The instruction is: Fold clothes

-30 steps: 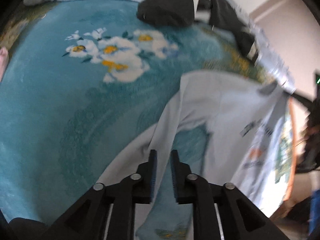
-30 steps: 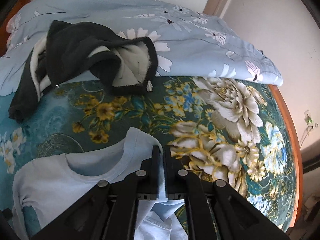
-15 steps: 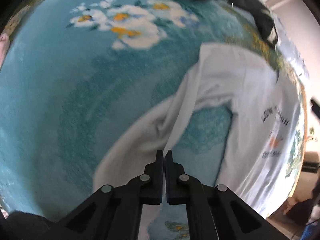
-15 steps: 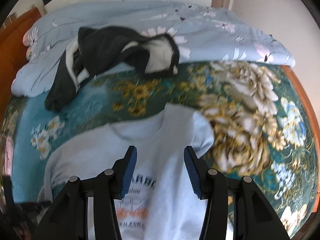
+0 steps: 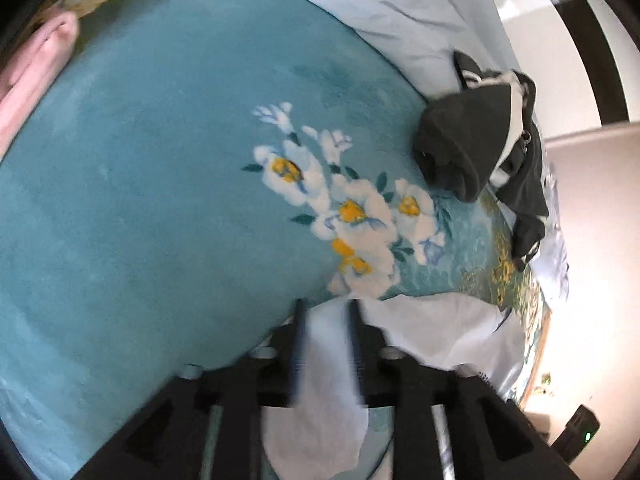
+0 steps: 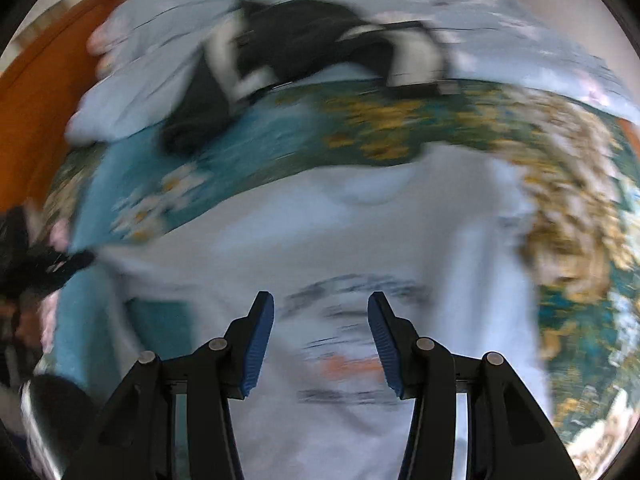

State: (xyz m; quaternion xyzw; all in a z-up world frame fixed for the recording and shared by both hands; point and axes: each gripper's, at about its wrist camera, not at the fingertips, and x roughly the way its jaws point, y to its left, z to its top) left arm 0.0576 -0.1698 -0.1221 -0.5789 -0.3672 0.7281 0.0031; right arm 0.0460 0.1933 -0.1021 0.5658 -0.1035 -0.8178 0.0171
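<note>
- Pale-blue cotton T-shirt [image 6: 360,248] lay spread on the teal floral bedspread [image 5: 140,200]; its chest print was too blurred to read.
- Left gripper [image 5: 324,308], pinched shut half a second earlier, was opening, sleeve loose between its jaws.
- Right gripper [image 6: 320,308] stayed open above the print, black jacket [image 6: 288,44] at 12 o'clock.

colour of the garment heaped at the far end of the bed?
Black with white lining, the heaped garment; clearest in the left wrist view, blurred in the right wrist view.
</note>
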